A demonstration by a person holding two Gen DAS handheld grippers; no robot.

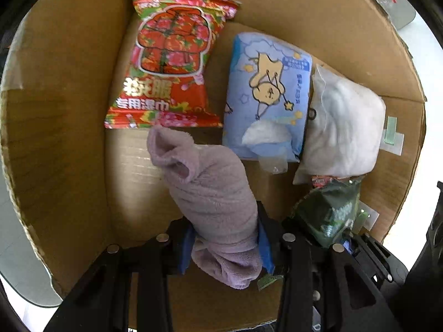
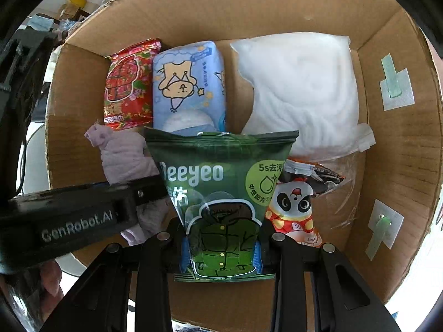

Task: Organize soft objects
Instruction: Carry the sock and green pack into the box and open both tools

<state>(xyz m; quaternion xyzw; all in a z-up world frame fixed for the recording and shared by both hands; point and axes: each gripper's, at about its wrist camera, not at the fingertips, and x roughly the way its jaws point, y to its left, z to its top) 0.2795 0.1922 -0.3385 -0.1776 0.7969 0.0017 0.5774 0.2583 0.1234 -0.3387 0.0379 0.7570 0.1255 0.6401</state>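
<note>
My left gripper [image 1: 225, 246] is shut on a rolled lilac towel [image 1: 210, 191] and holds it inside a cardboard box [image 1: 61, 116]. My right gripper [image 2: 220, 251] is shut on a green wet-wipe pack [image 2: 221, 191] over the same box [image 2: 401, 152]. On the box floor lie a red floral wipe pack [image 1: 171, 63], a blue tissue pack with a cartoon animal [image 1: 265, 94] and a white soft bag [image 1: 346, 132]. The right wrist view shows them too: red pack [image 2: 127, 83], blue pack [image 2: 188, 83], white bag [image 2: 301, 88], towel [image 2: 124, 157], plus a panda-print pack [image 2: 293, 207].
The box walls stand on all sides of both grippers. The left gripper's black body [image 2: 69, 215] crosses the lower left of the right wrist view. Taped tabs [image 2: 396, 85] sit on the right wall. Clutter [image 2: 72, 2] lies beyond the box at far left.
</note>
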